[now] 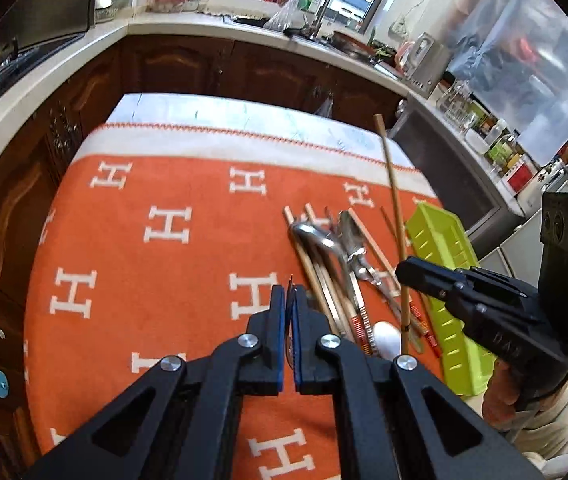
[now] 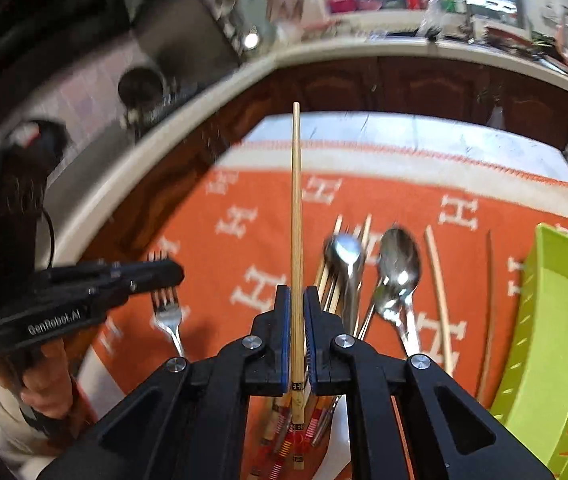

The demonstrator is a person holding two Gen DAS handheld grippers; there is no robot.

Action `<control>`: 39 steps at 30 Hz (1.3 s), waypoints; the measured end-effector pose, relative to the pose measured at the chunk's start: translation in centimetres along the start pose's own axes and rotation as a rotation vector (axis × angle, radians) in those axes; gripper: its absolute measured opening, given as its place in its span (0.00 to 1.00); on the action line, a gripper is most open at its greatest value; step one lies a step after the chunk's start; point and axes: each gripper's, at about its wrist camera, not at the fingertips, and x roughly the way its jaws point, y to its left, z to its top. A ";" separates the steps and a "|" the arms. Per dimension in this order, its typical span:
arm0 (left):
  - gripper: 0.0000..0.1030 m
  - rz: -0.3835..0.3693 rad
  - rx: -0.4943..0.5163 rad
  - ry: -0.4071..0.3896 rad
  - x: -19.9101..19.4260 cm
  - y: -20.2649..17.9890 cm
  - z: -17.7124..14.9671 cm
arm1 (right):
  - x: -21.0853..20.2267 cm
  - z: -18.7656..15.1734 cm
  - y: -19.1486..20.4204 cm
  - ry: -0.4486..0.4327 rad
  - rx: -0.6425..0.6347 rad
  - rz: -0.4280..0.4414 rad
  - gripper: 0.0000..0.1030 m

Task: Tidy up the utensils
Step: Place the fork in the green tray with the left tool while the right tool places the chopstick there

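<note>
My right gripper (image 2: pixel 296 294) is shut on a bamboo chopstick (image 2: pixel 295 200) that points away, lifted over the orange cloth; it shows in the left wrist view too (image 1: pixel 392 196). My left gripper (image 1: pixel 289 294) is shut, with a thin dark edge between the pads; I cannot tell what it is. In the right wrist view the left gripper (image 2: pixel 172 270) hangs over a fork (image 2: pixel 166 310). A pile of chopsticks and metal spoons (image 1: pixel 335 256) lies on the cloth, beside a lime-green tray (image 1: pixel 449 292).
The table carries an orange cloth with white H marks (image 1: pixel 164 224). Dark wood cabinets and a pale counter (image 1: pixel 204 28) curve behind it. A sink, bottles and jars stand on the counter at the back and right.
</note>
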 end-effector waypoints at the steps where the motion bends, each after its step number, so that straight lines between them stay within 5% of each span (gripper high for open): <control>1: 0.00 -0.009 0.007 -0.004 -0.4 -0.5 0.3 | -0.9 0.3 -0.4 -0.013 0.027 0.009 0.06; 6: 0.01 -0.040 0.101 -0.019 -1.6 -4.9 2.2 | -5.8 0.0 -3.8 -0.032 0.138 -0.010 0.06; 14: 0.01 -0.127 0.244 0.036 2.4 -14.7 4.1 | -12.1 -4.0 -12.3 0.024 0.325 -0.189 0.06; 25: 0.02 -0.101 0.466 0.207 12.1 -26.2 2.5 | -11.7 -7.8 -19.5 0.099 0.419 -0.294 0.06; 28: 0.16 -0.062 0.482 0.231 13.7 -27.1 2.0 | -10.9 -7.9 -20.7 0.098 0.437 -0.319 0.08; 33: 0.66 -0.035 0.449 0.214 13.4 -26.3 2.0 | -10.0 -7.1 -22.9 0.068 0.464 -0.331 0.22; 39: 0.72 -0.035 0.359 0.169 10.8 -23.8 2.4 | -10.6 -5.7 -22.0 0.038 0.438 -0.326 0.27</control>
